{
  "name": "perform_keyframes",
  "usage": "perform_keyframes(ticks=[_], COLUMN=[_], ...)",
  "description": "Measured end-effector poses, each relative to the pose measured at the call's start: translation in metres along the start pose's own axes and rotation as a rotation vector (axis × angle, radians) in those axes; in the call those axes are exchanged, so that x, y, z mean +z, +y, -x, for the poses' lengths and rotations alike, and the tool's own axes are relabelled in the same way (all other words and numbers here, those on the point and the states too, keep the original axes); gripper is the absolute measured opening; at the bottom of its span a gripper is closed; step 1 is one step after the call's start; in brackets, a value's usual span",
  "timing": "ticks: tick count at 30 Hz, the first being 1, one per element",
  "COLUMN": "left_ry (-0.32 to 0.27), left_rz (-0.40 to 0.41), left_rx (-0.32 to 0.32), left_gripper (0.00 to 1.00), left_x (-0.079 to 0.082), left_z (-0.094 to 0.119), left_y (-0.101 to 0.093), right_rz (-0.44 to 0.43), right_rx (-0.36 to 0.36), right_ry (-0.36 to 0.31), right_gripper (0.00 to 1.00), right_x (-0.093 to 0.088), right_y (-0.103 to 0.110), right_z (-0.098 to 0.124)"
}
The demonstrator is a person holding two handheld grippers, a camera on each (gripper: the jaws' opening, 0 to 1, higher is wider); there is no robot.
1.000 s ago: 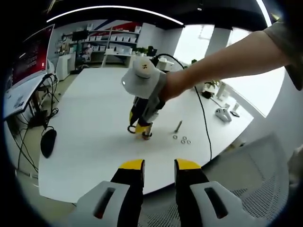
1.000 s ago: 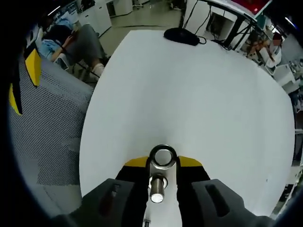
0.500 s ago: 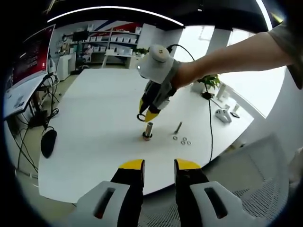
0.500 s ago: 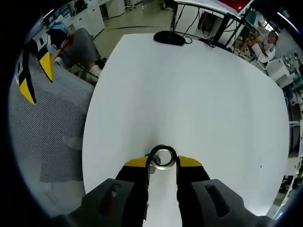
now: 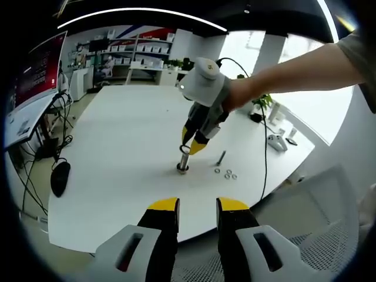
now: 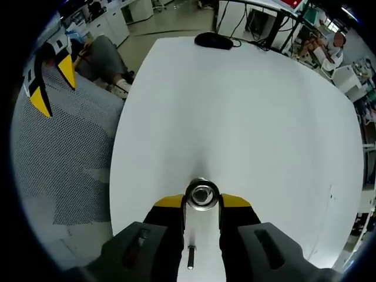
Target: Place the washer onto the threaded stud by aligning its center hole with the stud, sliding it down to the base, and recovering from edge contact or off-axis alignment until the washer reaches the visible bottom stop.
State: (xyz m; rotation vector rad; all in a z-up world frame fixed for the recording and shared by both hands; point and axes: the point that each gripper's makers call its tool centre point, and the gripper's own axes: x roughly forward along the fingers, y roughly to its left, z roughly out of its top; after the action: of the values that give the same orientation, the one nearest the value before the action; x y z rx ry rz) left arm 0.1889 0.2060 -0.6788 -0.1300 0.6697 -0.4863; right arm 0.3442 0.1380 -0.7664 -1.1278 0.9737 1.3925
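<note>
Pinching the washer [image 6: 201,195] between its closed jaws, your right hand-held gripper [image 6: 201,202] hovers over the stud [image 5: 184,160]; your left hand-held gripper [image 5: 196,207] hangs slightly parted, empty.

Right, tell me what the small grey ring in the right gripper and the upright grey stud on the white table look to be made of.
Small grey ring-shaped washer: probably metal, polished, judging by bright glints on its rim. Upright grey threaded stud: likely steel, duller silver-grey sheen; threads too small to confirm. White table: smooth matte top, material unclear.
</note>
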Motion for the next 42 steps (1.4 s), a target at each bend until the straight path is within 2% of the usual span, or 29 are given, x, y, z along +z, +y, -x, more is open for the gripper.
perform_keyframes(ticks=[14,26,35,42], left_ry=[-0.001,0.004,0.006,0.007], left_rz=[0.002,0.006,0.009,0.008], left_rx=[0.002,0.008,0.014,0.016], left_gripper=[0.23,0.23,0.23,0.23], left_x=[0.000,0.000,-0.001,-0.002], left_z=[0.000,0.000,0.000,0.000], left_y=[0.000,0.002,0.003,0.003], right_rz=[0.009,0.012,0.028,0.003], right_rx=[0.009,0.028,0.018,0.005], right_ry=[0.026,0.068,0.100,0.094], right_gripper=[0.22,0.22,0.23,0.24], right_x=[-0.005,-0.012,-0.018,-0.018], right_y=[-0.002,0.000,0.001,0.001], right_z=[-0.014,-0.045,-0.060,-0.058])
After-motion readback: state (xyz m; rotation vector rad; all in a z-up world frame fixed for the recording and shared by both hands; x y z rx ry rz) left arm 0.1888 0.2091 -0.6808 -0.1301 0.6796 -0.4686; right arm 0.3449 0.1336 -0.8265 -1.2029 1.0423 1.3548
